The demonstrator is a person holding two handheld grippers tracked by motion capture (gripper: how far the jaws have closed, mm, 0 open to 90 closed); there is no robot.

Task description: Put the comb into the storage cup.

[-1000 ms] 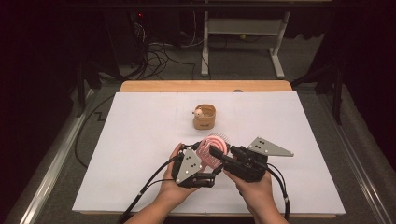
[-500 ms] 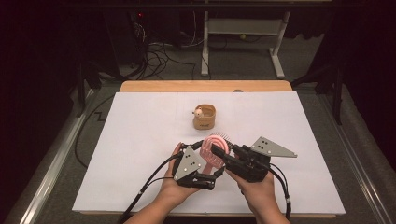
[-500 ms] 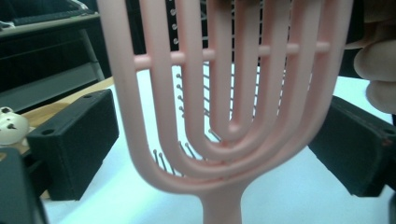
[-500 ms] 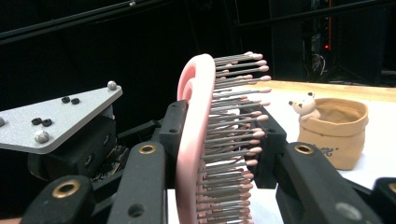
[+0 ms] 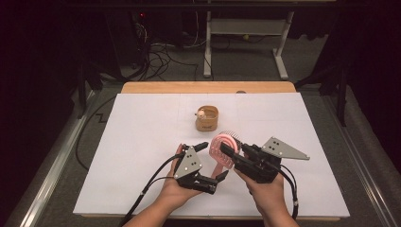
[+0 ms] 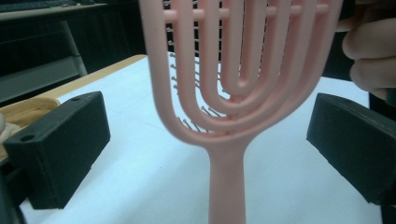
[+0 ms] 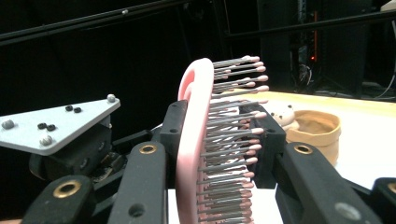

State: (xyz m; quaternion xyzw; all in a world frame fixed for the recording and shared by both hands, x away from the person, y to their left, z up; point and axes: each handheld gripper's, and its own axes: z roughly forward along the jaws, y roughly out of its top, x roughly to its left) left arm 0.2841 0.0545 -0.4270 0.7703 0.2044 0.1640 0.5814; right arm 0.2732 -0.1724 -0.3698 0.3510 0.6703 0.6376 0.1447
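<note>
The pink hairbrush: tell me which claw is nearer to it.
Right. The right claw is shut on the pink hairbrush, pads pressing its head. The left claw has just been opening, and its pads stand apart on either side of the handle.

**Legible text and markings**

From where I hold my grippers, I can read no word, number or brand anywhere. The small tan basket (image 5: 207,118) bears a dark mark on its front wall (a logo or stamp, perhaps), too small and blurred for me to read. The pink hairbrush (image 6: 233,93) carries no lettering on the faces I see.
</note>
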